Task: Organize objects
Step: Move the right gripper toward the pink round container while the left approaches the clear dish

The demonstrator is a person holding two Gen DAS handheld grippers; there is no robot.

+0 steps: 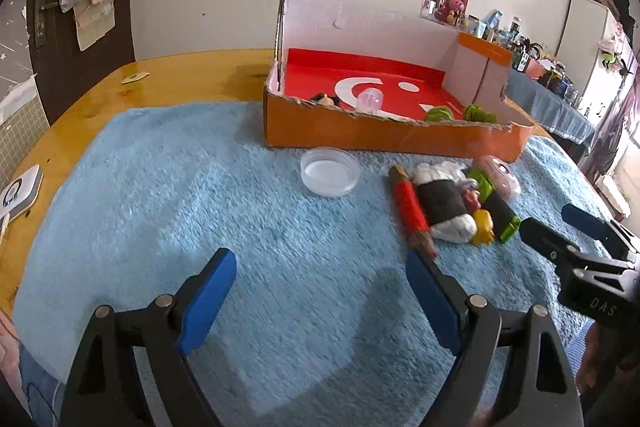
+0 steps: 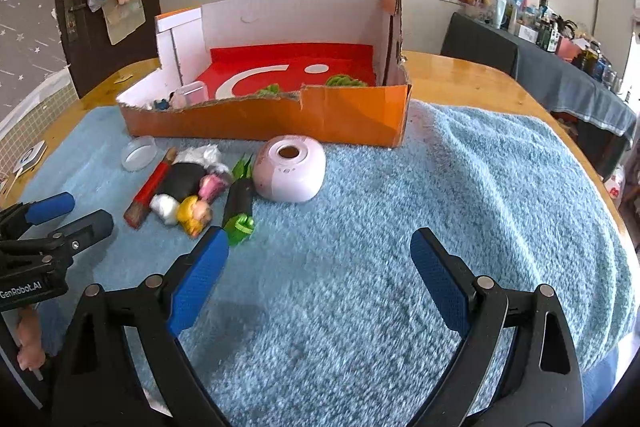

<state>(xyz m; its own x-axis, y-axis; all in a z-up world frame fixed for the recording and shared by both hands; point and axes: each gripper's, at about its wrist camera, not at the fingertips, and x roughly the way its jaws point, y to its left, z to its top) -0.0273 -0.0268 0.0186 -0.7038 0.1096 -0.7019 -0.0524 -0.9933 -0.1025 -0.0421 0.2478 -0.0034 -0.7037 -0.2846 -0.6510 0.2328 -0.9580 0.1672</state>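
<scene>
Toys (image 2: 192, 187) at ten o'clock look light, soft; pinch each mid-body; left gripper (image 1: 322, 291) and right gripper (image 2: 320, 267) both spread, empty.

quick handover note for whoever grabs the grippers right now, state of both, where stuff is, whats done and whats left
Left gripper: open, empty, over the blue towel.
Right gripper: open, empty, near the green-and-black toy.
In the orange box: a clear cup, green items, a small figure.
Still on the towel: clear lid, red pencil-shaped toy, black-and-white plush, yellow figure, pink round device.
Left: move these into the box.
</scene>
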